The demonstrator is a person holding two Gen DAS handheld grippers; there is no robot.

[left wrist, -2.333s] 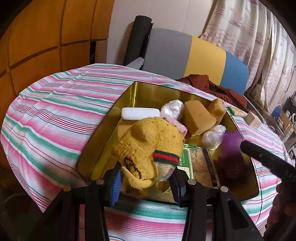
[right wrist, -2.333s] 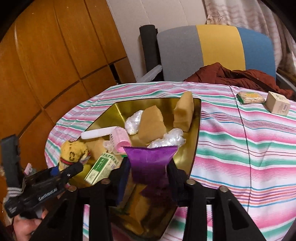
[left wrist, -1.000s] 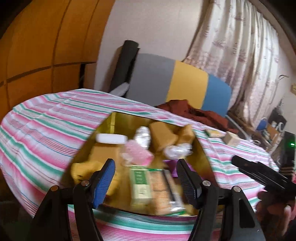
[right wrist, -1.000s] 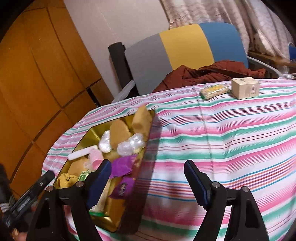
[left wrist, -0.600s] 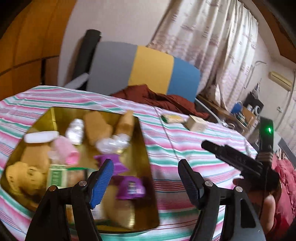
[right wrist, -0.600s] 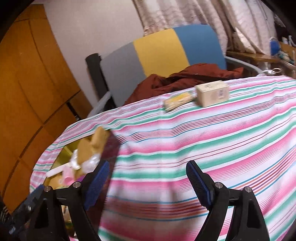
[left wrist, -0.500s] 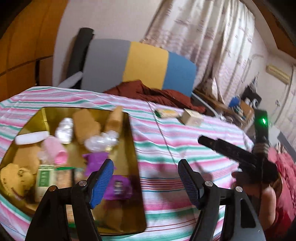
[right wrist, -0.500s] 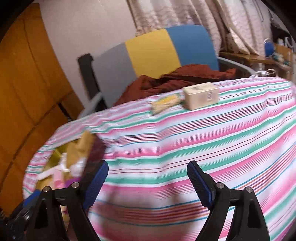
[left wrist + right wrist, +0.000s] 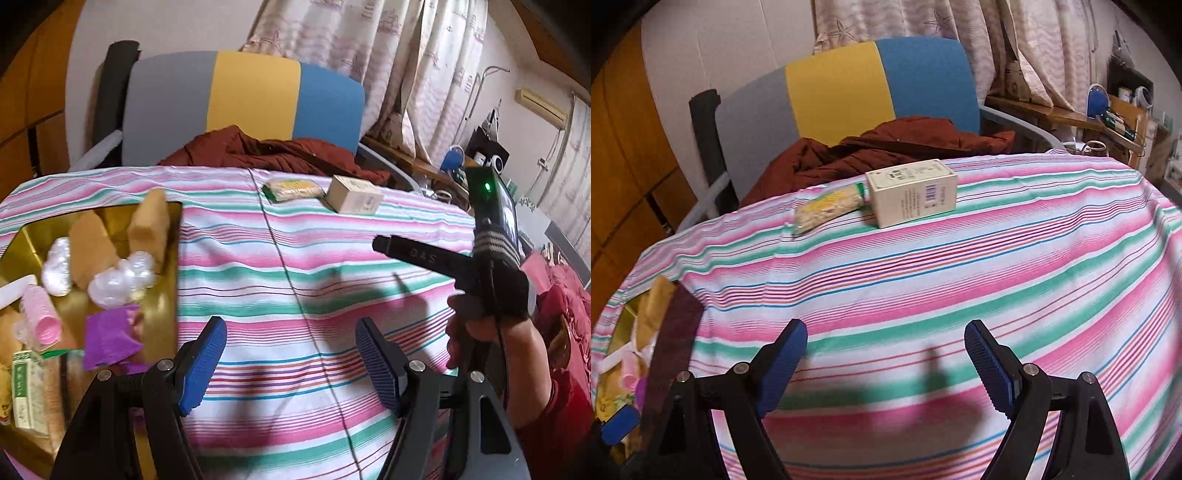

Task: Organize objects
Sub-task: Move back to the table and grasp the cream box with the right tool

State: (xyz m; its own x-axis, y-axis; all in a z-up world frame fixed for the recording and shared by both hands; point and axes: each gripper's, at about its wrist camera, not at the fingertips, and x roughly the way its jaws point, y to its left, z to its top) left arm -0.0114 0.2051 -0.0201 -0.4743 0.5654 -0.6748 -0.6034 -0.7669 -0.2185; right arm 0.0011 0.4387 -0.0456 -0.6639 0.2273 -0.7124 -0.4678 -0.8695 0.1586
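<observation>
Currently, in the left wrist view, the left tool [image 9: 290, 354] has its jaws apart with nothing between them, only the striped surface [image 9: 332, 266] below. To the left of the tool stands the gold tray [image 9: 162, 295], holding sponge blocks [image 9: 147, 225], clear wrapped items [image 9: 122, 277], a pink roller [image 9: 38, 315], purple packets [image 9: 109, 341] and a green box [image 9: 24, 391]. Ahead of the tool, well apart from it, lie a yellow snack packet [image 9: 293, 189] and, just beside it to the right, a cream box [image 9: 352, 199]. To the right, a hand [image 9: 491, 332] grips the right tool's handle.

Next, in the right wrist view, the right tool [image 9: 881, 363] also stands open and empty above the surface. Straight ahead, well apart from the tool, lie the snack packet [image 9: 827, 206] and the cream box [image 9: 912, 197], close together. The tray [image 9: 620, 317] sits at the far left.
</observation>
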